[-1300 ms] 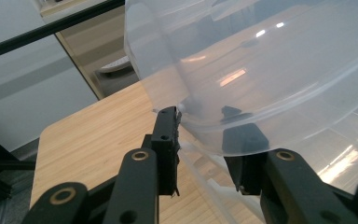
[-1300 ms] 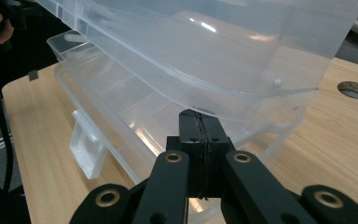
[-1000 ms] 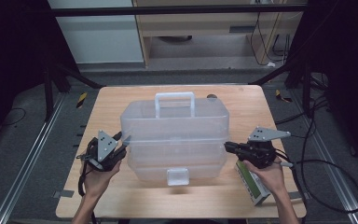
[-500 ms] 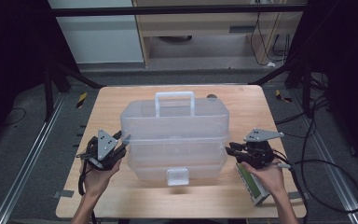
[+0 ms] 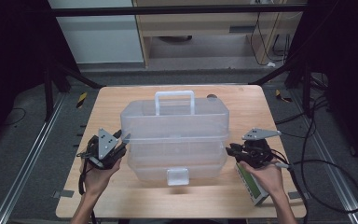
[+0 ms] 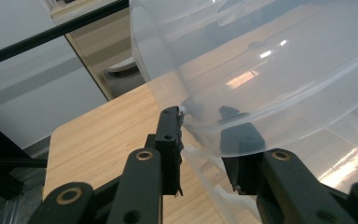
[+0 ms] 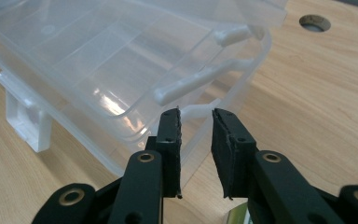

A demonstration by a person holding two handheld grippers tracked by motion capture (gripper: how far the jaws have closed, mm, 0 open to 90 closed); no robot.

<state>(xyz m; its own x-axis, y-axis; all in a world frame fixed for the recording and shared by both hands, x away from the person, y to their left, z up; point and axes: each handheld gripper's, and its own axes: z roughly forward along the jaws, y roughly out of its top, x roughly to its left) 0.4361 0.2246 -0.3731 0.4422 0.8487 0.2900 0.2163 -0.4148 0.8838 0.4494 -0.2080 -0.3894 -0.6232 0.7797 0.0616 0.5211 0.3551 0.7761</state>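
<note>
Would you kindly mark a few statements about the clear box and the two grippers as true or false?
1. The clear plastic box has a white handle on top. True.
2. The left gripper has its jaws on either side of the box's edge. True: one jaw stands outside the wall and the other shows through the plastic.
3. The right gripper holds the white latch at the box's front. False: its jaws stand apart at the box's end corner, with nothing pressed between them.
4. A green-faced device lies on the table beneath the right hand. True.
5. The box stands on the floor. False: it stands on the wooden table.
</note>
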